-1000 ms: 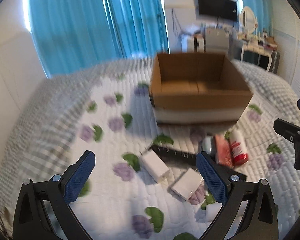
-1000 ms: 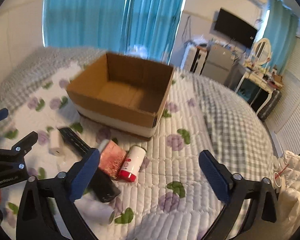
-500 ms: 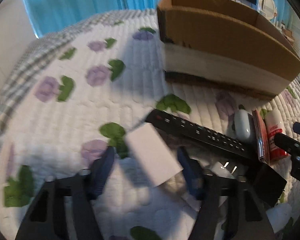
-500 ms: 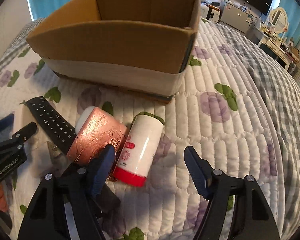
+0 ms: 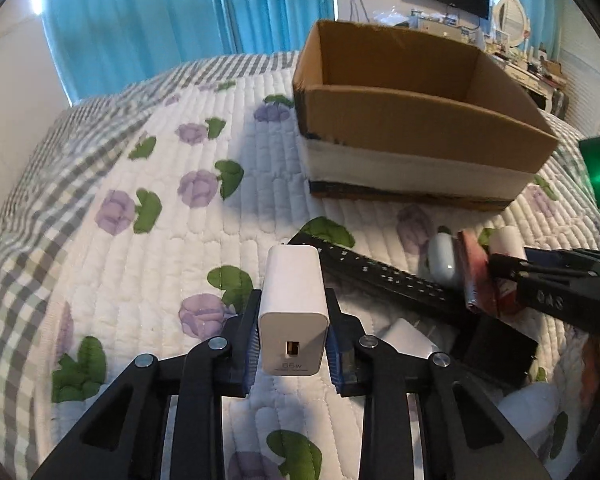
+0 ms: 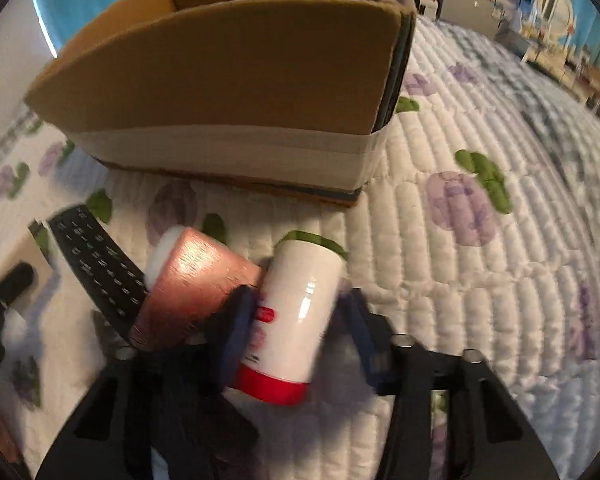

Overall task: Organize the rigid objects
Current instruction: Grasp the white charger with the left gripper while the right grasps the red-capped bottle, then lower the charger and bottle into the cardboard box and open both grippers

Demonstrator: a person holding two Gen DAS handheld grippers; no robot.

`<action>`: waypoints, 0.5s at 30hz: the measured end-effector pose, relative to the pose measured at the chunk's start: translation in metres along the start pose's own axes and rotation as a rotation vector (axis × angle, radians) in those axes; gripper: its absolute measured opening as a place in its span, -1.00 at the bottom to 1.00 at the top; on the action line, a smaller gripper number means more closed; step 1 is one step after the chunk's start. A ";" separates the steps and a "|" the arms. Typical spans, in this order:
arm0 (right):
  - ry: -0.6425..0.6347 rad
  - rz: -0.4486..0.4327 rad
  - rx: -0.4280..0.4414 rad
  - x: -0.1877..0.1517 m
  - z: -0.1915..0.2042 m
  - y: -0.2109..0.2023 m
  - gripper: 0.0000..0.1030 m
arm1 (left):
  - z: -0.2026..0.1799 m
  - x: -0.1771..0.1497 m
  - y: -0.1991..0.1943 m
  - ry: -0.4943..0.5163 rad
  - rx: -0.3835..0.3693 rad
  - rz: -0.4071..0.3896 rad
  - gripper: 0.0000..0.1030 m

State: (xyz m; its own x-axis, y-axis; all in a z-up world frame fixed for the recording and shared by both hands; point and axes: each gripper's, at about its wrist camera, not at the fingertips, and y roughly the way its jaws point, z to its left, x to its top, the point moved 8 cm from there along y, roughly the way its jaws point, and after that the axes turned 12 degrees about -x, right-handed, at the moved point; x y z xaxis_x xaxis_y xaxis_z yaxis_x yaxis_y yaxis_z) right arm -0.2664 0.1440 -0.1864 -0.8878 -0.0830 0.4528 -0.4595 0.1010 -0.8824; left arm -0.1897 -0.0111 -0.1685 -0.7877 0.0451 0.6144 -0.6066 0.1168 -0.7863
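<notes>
My left gripper (image 5: 293, 346) is shut on a white charger block (image 5: 293, 304), with both blue pads against its sides just above the quilt. My right gripper (image 6: 296, 320) straddles a white bottle with a red cap (image 6: 296, 304) that lies on the quilt. Its jaws are closing: the left pad is at the bottle and a thin gap shows on the right. An open cardboard box (image 5: 420, 120) (image 6: 220, 80) stands just beyond. A copper-pink box (image 6: 196, 280) leans against the bottle's left side.
A black remote (image 5: 380, 276) (image 6: 96, 264), a white earbud case (image 5: 444, 260), another white charger (image 5: 408, 340) and a black block (image 5: 496, 352) lie between the two grippers. The bed's flowered quilt (image 5: 160, 240) spreads to the left. A dresser and a wall television stand far behind.
My left gripper dropped to the charger, closed on it and raised it slightly. My right gripper came down over the bottle and its jaws narrowed around it.
</notes>
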 end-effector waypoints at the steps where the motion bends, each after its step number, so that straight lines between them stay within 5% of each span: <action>1: 0.009 -0.005 0.007 -0.001 -0.001 -0.002 -0.22 | -0.001 0.002 -0.002 0.008 -0.002 -0.006 -0.46; 9: -0.010 -0.121 0.036 0.002 -0.001 -0.071 -0.27 | -0.013 0.025 -0.048 0.050 -0.040 -0.080 -0.46; 15: -0.037 -0.246 0.038 0.043 -0.001 -0.147 -0.28 | -0.015 0.066 -0.090 0.092 -0.061 -0.165 -0.46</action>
State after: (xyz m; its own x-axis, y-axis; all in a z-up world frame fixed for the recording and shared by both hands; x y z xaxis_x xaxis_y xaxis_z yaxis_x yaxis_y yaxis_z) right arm -0.2375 0.1268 -0.0370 -0.7473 -0.1370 0.6503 -0.6598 0.0363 -0.7506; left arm -0.1857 -0.0036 -0.0563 -0.6634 0.1106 0.7401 -0.7167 0.1903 -0.6709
